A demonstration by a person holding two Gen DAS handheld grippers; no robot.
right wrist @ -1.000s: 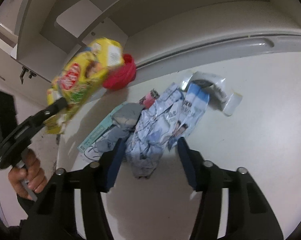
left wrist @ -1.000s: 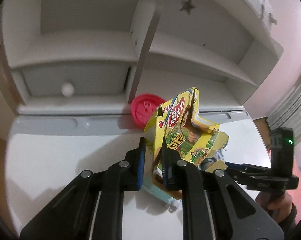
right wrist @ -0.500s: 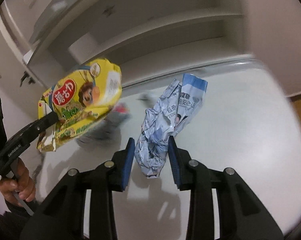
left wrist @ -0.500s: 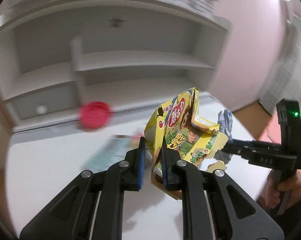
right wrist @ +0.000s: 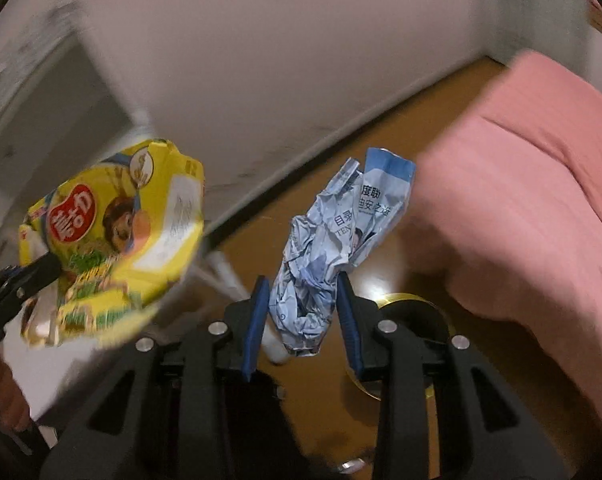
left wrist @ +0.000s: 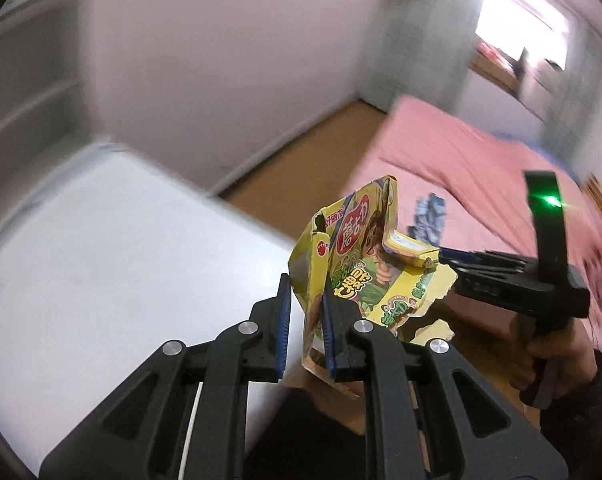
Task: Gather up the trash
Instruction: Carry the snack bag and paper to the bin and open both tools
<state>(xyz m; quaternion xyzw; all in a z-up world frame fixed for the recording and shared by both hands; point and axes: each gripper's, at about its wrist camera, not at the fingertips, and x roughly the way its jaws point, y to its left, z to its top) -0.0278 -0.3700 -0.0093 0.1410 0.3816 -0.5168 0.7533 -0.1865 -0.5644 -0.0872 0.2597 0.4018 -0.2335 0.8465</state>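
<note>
My left gripper (left wrist: 305, 312) is shut on a crumpled yellow snack box (left wrist: 365, 264) and holds it in the air past the white desk's edge. The box also shows in the right wrist view (right wrist: 113, 248), at the left. My right gripper (right wrist: 303, 304) is shut on a crumpled blue and white paper wad (right wrist: 333, 256), held above the wooden floor. The right gripper's body (left wrist: 513, 280) and the paper (left wrist: 431, 220) show at the right of the left wrist view.
The white desk top (left wrist: 101, 248) lies at the left. A pink bed (right wrist: 533, 208) stands at the right, with brown wooden floor (right wrist: 329, 148) between it and the wall. A dark round bin with a gold rim (right wrist: 413, 312) sits below my right gripper.
Both grippers have swung right, away from the desk and shelves, carrying the box and the paper. The bed and floor have come into view.
</note>
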